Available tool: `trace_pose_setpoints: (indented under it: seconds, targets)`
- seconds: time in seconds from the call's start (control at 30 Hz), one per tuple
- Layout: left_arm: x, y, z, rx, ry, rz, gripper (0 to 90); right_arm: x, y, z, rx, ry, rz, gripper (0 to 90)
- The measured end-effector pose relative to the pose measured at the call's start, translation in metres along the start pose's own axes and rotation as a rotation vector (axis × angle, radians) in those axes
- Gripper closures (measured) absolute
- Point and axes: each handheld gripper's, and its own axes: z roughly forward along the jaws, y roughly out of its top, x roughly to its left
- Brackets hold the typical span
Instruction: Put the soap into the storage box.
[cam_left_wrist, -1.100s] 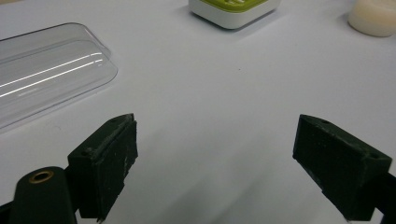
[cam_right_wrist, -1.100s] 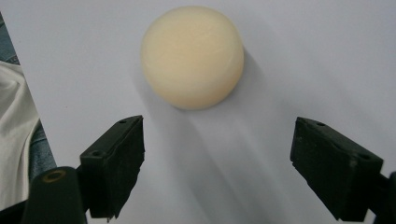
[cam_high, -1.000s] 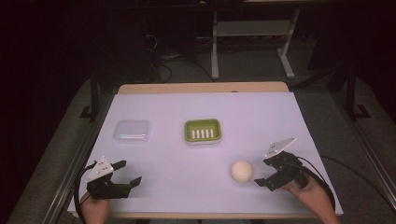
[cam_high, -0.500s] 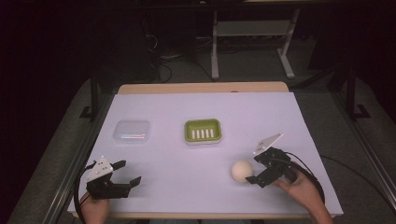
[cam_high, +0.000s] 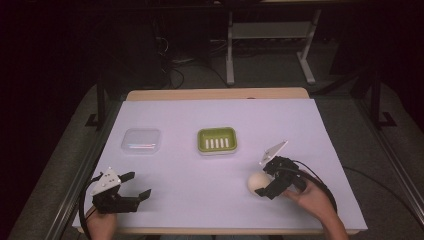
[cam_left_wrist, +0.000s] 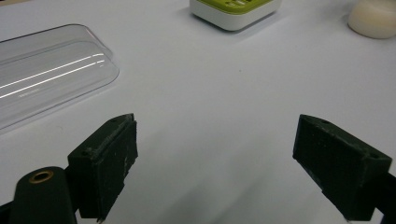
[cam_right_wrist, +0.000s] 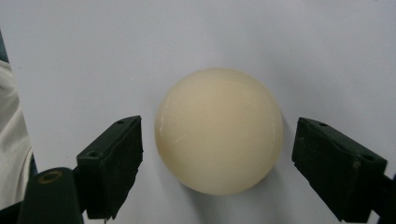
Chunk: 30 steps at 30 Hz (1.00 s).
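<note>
Fingers (cam_right_wrist: 112, 168) of the right gripper (cam_high: 267, 182) stand wide apart, one on each side of the cream ball (cam_right_wrist: 218, 130), a small gap left on both flanks; neither touches it. That ball rests on the white desk (cam_high: 310, 130), near its front right. Over at the front left corner, the left gripper (cam_high: 135, 186) also has its fingers spread with nothing between them. Beyond lie a clear lid (cam_high: 141, 140) and a green soap dish (cam_high: 216, 140), with bare desk between them and both grippers.
</note>
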Motion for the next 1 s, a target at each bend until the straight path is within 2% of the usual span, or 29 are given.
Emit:
trace_pose_setpoints:
  seconds: [0.4, 0.43, 0.7, 1.0]
  targets:
    - [0.000, 0.000, 0.000, -0.004, -0.002, -0.001, 13.0, -0.001, 0.009, 0.019, 0.051, 0.006, -0.021, 15.8]
    - [0.000, 0.000, 0.000, -0.004, -0.002, 0.000, 13.0, -0.001, 0.010, 0.021, 0.069, 0.005, -0.023, 16.0]
    - [0.001, 0.000, 0.000, -0.001, -0.001, 0.004, 13.0, -0.001, 0.012, 0.024, 0.083, 0.002, -0.037, 22.2]
    - [0.000, 0.000, -0.001, -0.003, -0.002, 0.005, 13.0, 0.001, 0.015, 0.024, 0.102, -0.009, -0.047, 22.9]
